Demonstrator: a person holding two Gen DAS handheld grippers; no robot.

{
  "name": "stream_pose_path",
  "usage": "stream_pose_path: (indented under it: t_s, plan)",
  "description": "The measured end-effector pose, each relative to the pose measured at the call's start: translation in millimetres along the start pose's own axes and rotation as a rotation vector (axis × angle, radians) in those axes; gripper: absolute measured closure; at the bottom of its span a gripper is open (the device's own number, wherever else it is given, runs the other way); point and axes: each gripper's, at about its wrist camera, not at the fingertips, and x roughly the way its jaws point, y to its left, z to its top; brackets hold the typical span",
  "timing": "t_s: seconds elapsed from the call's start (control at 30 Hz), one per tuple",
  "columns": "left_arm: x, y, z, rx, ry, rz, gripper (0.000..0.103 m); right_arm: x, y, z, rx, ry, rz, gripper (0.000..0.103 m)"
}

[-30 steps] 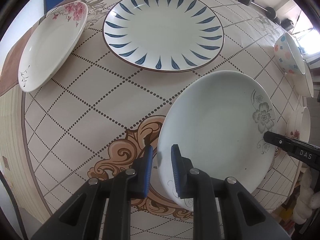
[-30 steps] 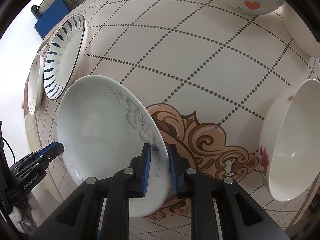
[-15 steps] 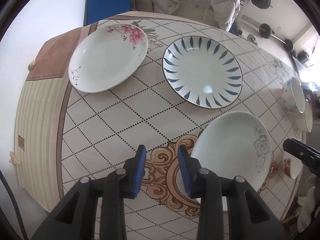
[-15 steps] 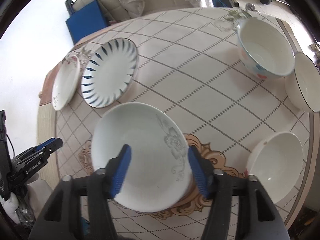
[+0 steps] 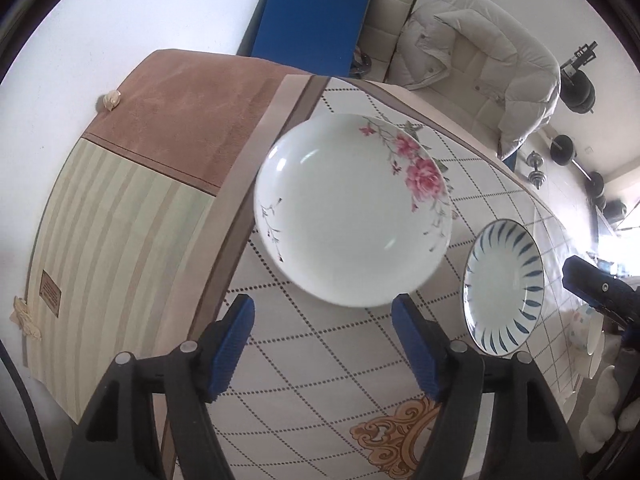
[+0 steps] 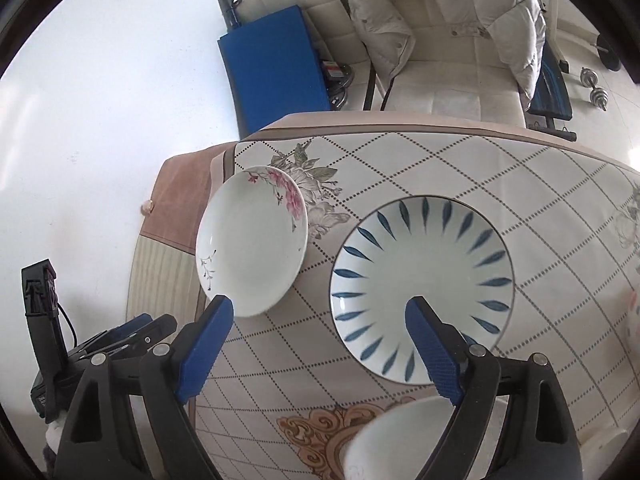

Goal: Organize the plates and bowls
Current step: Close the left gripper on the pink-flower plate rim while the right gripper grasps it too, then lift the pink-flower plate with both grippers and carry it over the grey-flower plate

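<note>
A white plate with pink roses [image 5: 352, 212] [image 6: 252, 240] lies near the table's left edge. A plate with blue leaf strokes [image 5: 504, 288] [image 6: 422, 284] lies to its right. The plain white plate with a grey flower [image 6: 400, 436] lies on the cloth at the bottom of the right wrist view. My left gripper [image 5: 322, 344] hovers just short of the rose plate, its jaws opening with nothing between them. Over the gap between both plates my right gripper [image 6: 318, 344] hangs, jaws opening and empty. The other gripper shows in each view: the right gripper [image 5: 600, 296], the left gripper [image 6: 132, 332].
The table [image 5: 320, 400] has a diamond-dotted cloth; its brown and striped overhang [image 5: 132, 208] drops at the left. Behind stand a blue panel [image 6: 276, 68], a cream sofa with a white jacket [image 6: 440, 20] and dumbbells [image 5: 568, 152]. Bowls [image 5: 584, 332] sit at the far right edge.
Both grippers let go of the grey-flower plate, opened wide, rose and swung left toward the rose plate and the blue-stroke plate. The grey-flower plate now lies on the cloth.
</note>
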Motion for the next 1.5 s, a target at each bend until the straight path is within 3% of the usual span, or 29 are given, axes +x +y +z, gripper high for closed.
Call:
stream_pose_path:
  t_s: [0.2,0.23,0.33,0.4,0.47,0.57,0.7,0.9,1.5]
  plan:
    - [54.3,55.9,46.4,-0.102,0.12,-0.101,0.036,83.3,23.1,62.0,-0.036,0.135,-0.04,0.016]
    - [64.1,60.8,52.0,-0.109,0.138,-0.106,0.039,95.5,24.2,69.7,-0.037,0.155,-0.044,0.017]
    - [90.1,68.6,66.1,-0.125,0.19,-0.14,0.062,125.8,22.6,85.7,-0.035,0.21,-0.06,0.026]
    - [102.1,70.7,71.7,-0.135,0.211,-0.161,0.065,141.5,20.4,92.5,-0.023,0.245,-0.042,0.032]
    - [109.8,70.4,75.5,-0.139,0.226,-0.184,0.076,154.6,17.3,97.2,-0.008,0.273,-0.028,0.038]
    - [115.5,67.8,79.1,-0.141,0.235,-0.198,0.079,169.2,16.0,100.8,0.001,0.308,-0.013,0.05]
    - [120.2,66.4,84.4,-0.135,0.231,-0.194,0.083,180.0,16.8,103.3,-0.013,0.332,-0.021,0.071]
    - [123.7,76.2,88.7,-0.145,0.228,-0.217,0.086,187.2,18.4,108.7,-0.031,0.345,-0.034,0.083]
    - [111.5,76.1,89.8,-0.13,0.182,-0.182,0.092,180.7,17.0,101.1,-0.046,0.329,-0.02,0.091]
